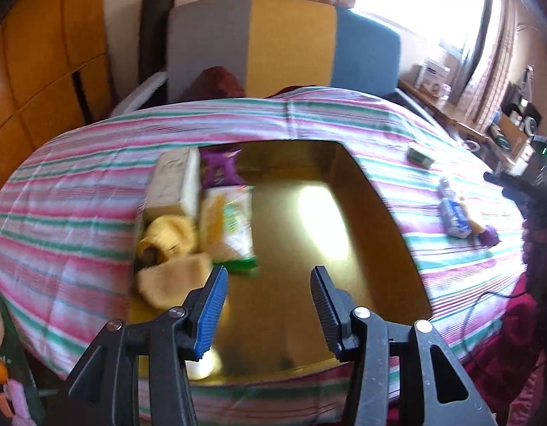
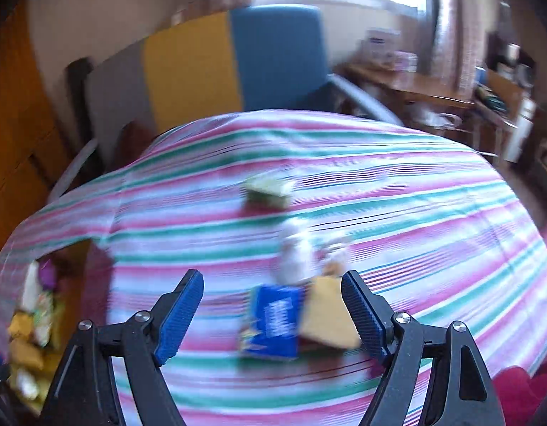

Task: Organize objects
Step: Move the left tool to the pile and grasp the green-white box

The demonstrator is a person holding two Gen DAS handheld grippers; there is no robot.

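A gold tray [image 1: 309, 234] lies on the striped cloth [image 1: 78, 191]. Along its left side are a beige tissue pack [image 1: 174, 181], a purple packet [image 1: 220, 170], a white-and-green snack packet [image 1: 229, 227] and yellow soft items [image 1: 170, 259]. My left gripper [image 1: 269, 273] hangs open over the tray's near part with nothing between its fingers. Right of the tray lie a small green box [image 1: 420, 154] and a blue packet [image 1: 454, 213]. In the right wrist view the blue packet [image 2: 273, 319] and a yellow packet [image 2: 326, 316] lie between and below the open right gripper [image 2: 271, 277], untouched.
A blurred white item [image 2: 294, 255] and the green box [image 2: 268, 191] lie farther out on the cloth. A grey, yellow and blue chair back [image 1: 291, 42] stands behind the table. A cluttered wooden desk [image 1: 451, 113] is at the right, a wooden cabinet [image 1: 43, 53] at the left.
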